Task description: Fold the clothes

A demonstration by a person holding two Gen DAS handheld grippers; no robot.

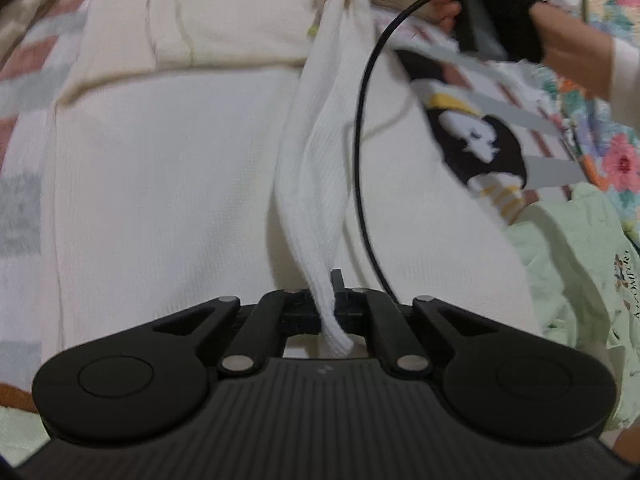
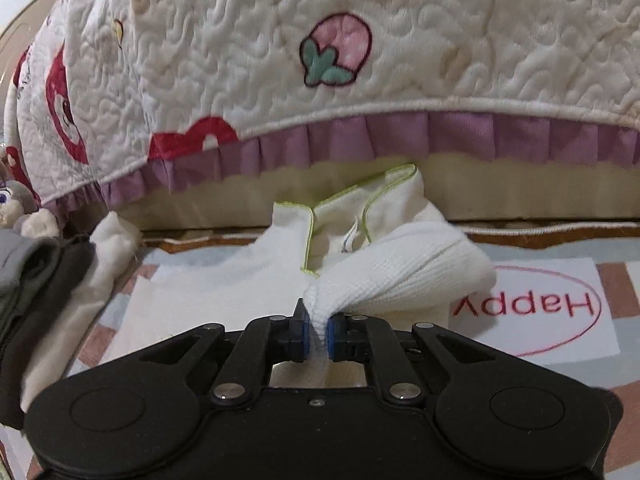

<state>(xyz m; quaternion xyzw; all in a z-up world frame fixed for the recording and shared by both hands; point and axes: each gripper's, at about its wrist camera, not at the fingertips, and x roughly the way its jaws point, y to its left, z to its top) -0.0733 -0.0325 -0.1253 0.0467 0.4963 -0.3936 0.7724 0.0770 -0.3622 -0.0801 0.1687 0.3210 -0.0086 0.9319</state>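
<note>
While both the left claw (image 1: 332, 304) and right claw (image 2: 317, 334) pinch the white top (image 1: 180, 168), keep the stretched edge between them taut and level.

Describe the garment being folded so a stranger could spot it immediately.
Start at the quilted strawberry bedspread with its purple frill. Just below it, on the patchwork mat, lies the white ribbed top. Only it has lime-green neckline stitching, unlike the dark clothes beside it.
</note>
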